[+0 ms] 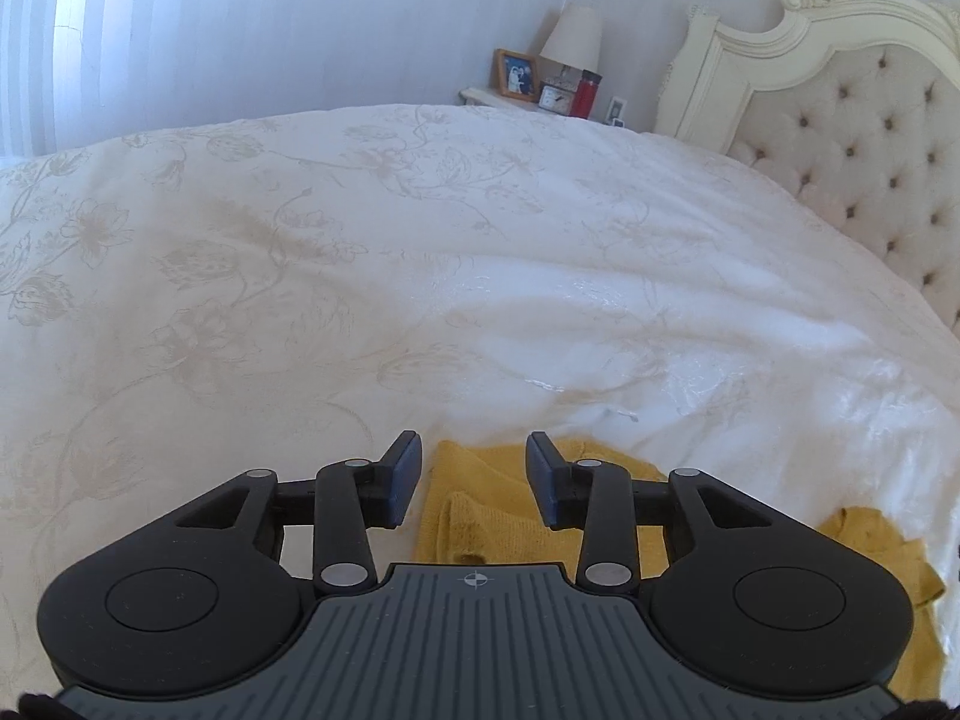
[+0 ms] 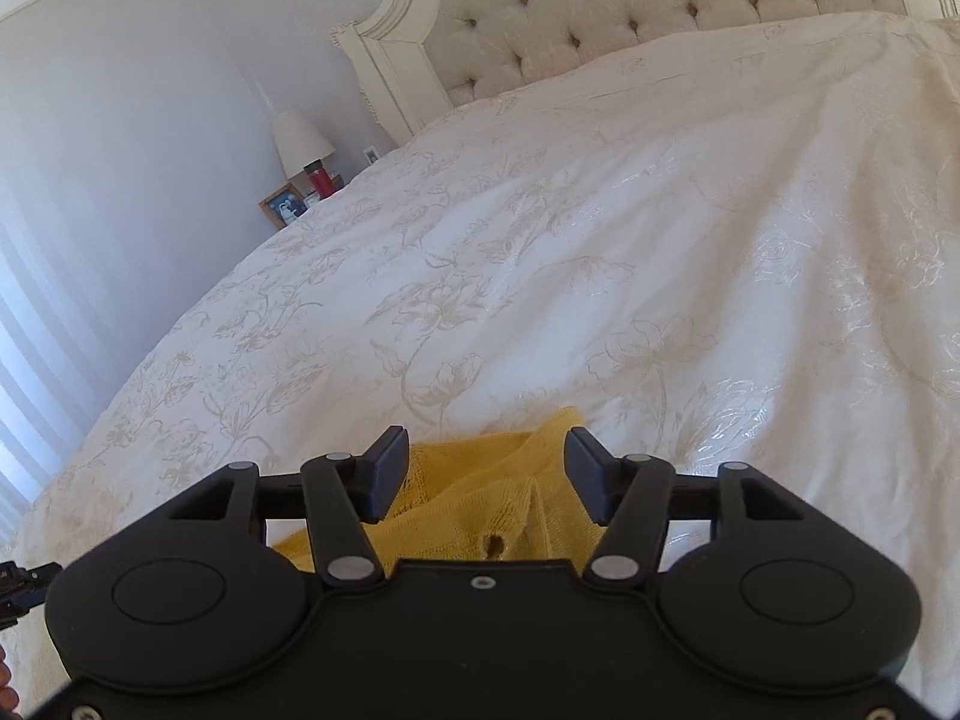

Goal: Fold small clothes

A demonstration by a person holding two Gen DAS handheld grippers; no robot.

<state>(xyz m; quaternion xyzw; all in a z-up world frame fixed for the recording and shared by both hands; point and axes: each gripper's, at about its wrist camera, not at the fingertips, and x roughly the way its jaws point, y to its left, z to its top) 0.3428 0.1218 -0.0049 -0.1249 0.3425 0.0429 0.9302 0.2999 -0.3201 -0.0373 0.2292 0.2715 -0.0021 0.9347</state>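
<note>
A small yellow knitted garment lies on the white floral bedspread, mostly hidden under my grippers. My left gripper is open, its fingers spread above the garment's near edge, holding nothing. In the right wrist view the same yellow garment lies bunched with a buttonhole showing. My right gripper is open above it, fingers either side of a raised fold, not closed on it. Another part of the garment shows at the right in the left wrist view.
The bedspread spreads wide ahead. A tufted cream headboard stands at the right. A nightstand with a lamp, photo frame, clock and red bottle stands beyond the bed. The other gripper's edge shows at far left.
</note>
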